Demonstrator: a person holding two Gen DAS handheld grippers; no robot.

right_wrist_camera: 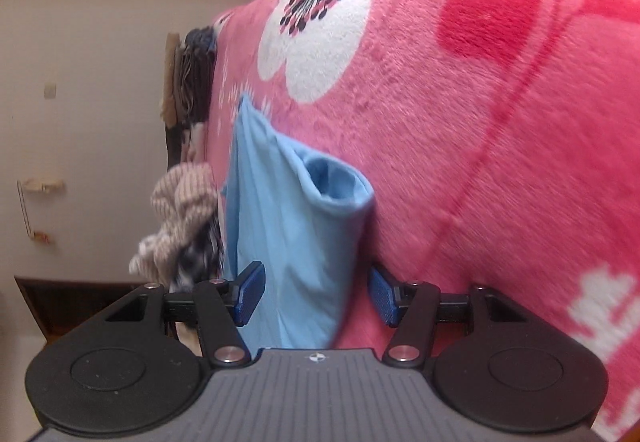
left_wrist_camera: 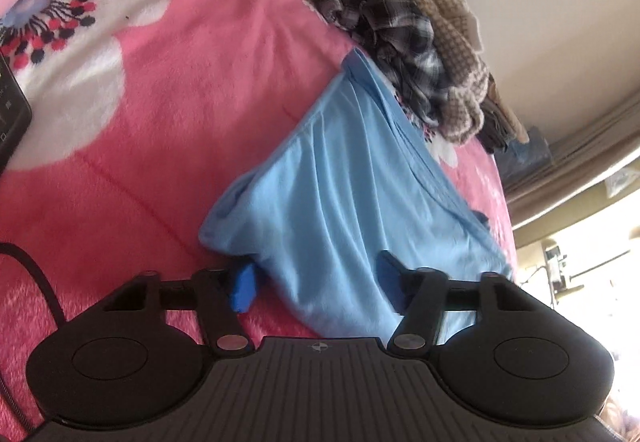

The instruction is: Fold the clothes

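- Left gripper (left_wrist_camera: pixel 316 288) spread wide, straddling light blue garment (left_wrist_camera: pixel 352 194) edge.
- Right gripper (right_wrist_camera: pixel 316 296) likewise wide around garment.
- Underneath, pink floral blanket (left_wrist_camera: pixel 160 122).

Pink floral blanket (left_wrist_camera: pixel 168 114), phone (left_wrist_camera: pixel 12 110) at edge

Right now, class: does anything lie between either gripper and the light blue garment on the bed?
Nothing visible does. The light blue garment already lies between the open fingers of the left gripper and of the right gripper. The pile of clothes sits beyond it.
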